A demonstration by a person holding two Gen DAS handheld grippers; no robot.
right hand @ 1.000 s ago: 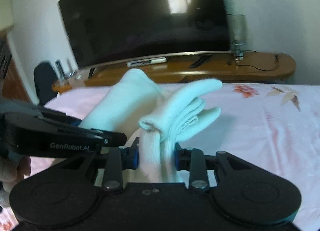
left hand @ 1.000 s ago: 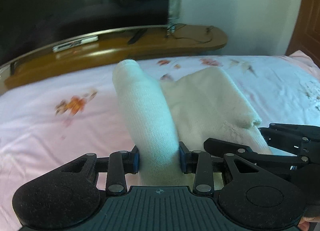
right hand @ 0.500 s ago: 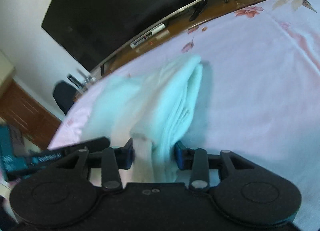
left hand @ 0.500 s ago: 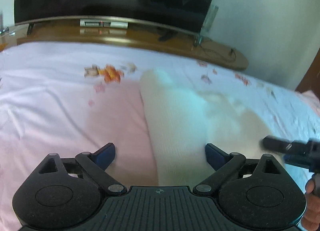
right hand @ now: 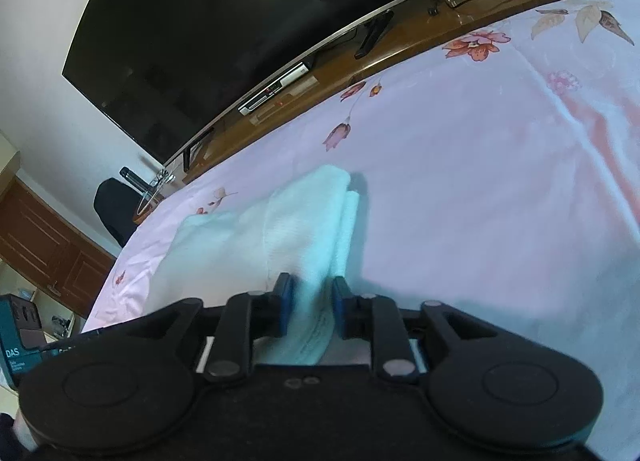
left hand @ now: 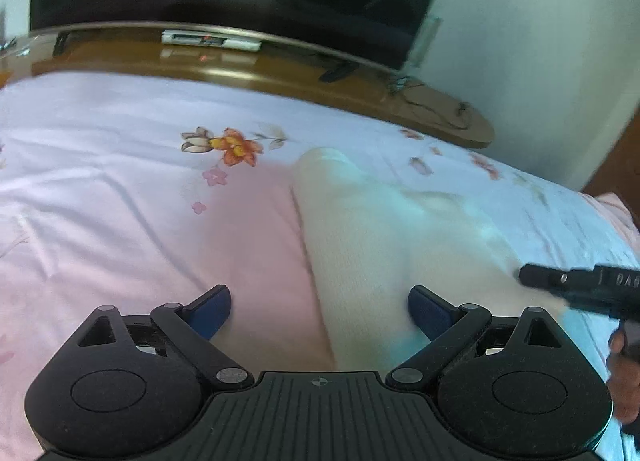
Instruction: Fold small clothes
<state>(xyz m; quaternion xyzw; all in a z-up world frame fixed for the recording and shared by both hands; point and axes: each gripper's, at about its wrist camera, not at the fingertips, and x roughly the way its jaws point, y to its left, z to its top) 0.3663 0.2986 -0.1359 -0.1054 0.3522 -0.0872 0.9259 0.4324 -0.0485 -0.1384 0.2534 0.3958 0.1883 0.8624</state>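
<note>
At frame centre, my left gripper (left hand: pixel 320 311) gapes over the cream garment (left hand: pixel 372 245); my right gripper (right hand: pixel 310 307) clamps its edge

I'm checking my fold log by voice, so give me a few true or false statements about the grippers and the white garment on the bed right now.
1. The left gripper is open. True.
2. The right gripper is open and holds nothing. False: it is shut on the white garment.
3. The white garment lies on the pink floral bedsheet. True.
4. The television shows a bright picture. False: its screen is dark.
5. The garment is black. False: it is white.
</note>
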